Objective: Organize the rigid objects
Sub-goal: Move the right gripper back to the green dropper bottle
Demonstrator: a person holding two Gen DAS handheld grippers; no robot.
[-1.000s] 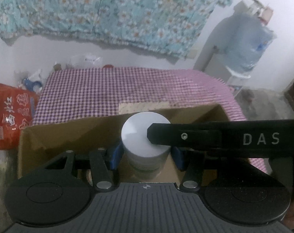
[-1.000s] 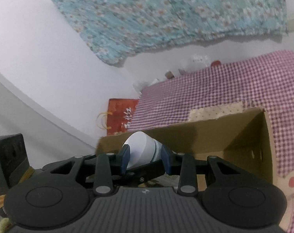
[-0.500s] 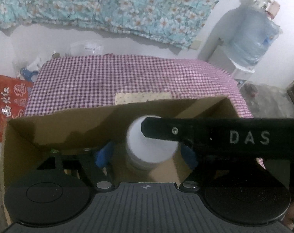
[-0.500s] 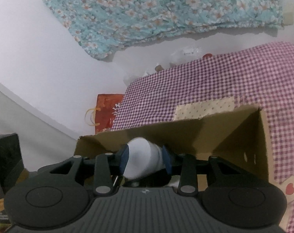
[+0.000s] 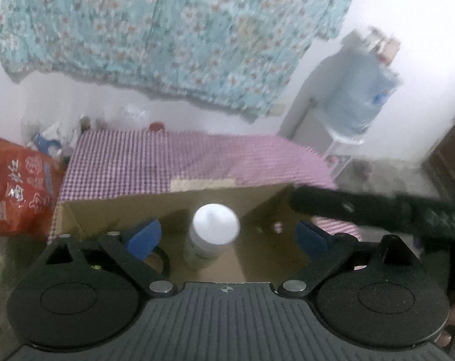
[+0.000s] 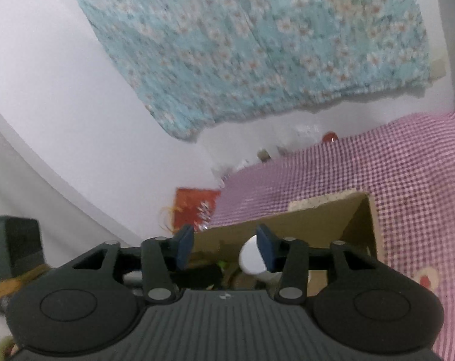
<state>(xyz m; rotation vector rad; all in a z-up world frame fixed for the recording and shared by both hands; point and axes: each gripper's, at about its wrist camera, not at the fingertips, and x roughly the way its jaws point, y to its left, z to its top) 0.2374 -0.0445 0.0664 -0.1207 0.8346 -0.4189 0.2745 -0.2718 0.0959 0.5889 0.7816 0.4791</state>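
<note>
Left wrist view: your left gripper [image 5: 227, 234] has its jaws spread wide, the blue pads [image 5: 144, 236] standing clear on either side of the white-capped bottle [image 5: 212, 234]. That bottle stands upright inside the cardboard box [image 5: 179, 201], touching neither pad. Your right gripper [image 6: 224, 245] is also parted, its jaws apart with nothing between them; the bottle's white cap [image 6: 250, 255] shows just beside its right pad [image 6: 265, 248], down in the box [image 6: 359, 225]. The box sits on the purple checked cloth [image 5: 155, 159], with a red bag [image 5: 19, 186] to its left.
</note>
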